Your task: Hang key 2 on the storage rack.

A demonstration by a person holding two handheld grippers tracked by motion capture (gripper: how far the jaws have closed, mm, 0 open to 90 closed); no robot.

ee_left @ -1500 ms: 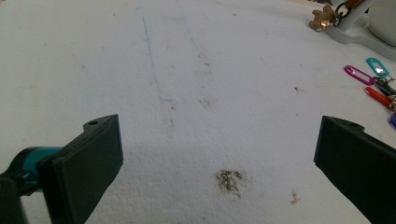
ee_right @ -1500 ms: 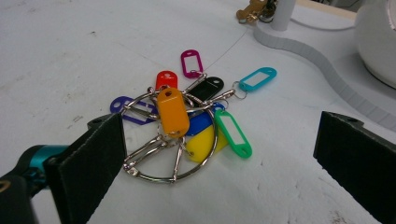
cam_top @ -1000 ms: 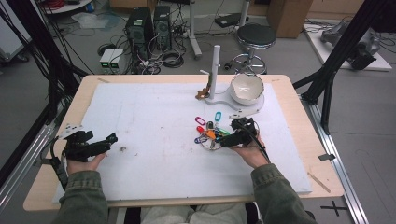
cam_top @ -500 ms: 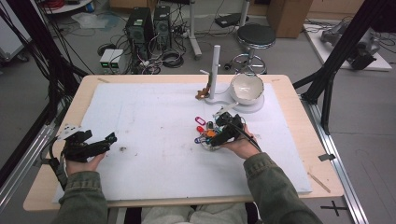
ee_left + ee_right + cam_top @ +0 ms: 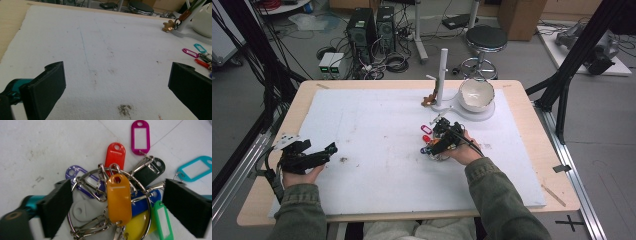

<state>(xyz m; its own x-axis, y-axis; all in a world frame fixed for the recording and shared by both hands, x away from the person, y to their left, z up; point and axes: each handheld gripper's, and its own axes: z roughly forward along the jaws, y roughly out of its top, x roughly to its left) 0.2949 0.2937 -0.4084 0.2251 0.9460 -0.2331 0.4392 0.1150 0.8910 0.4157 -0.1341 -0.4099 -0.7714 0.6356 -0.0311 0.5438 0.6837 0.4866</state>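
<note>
White stained mat (image 5: 377, 135) over wooden table (image 5: 532, 125), cluttered floor behind; left fingers (image 5: 47, 87) spread, right fingers (image 5: 57, 207) narrowing around key-tag ring (image 5: 117, 200).

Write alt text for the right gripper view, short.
The right gripper has its two black fingers either side of a metal key ring of coloured plastic tags, an orange tag on top; the fingers have just been closing and are not clamped. The bunch lies on a white mat.
</note>
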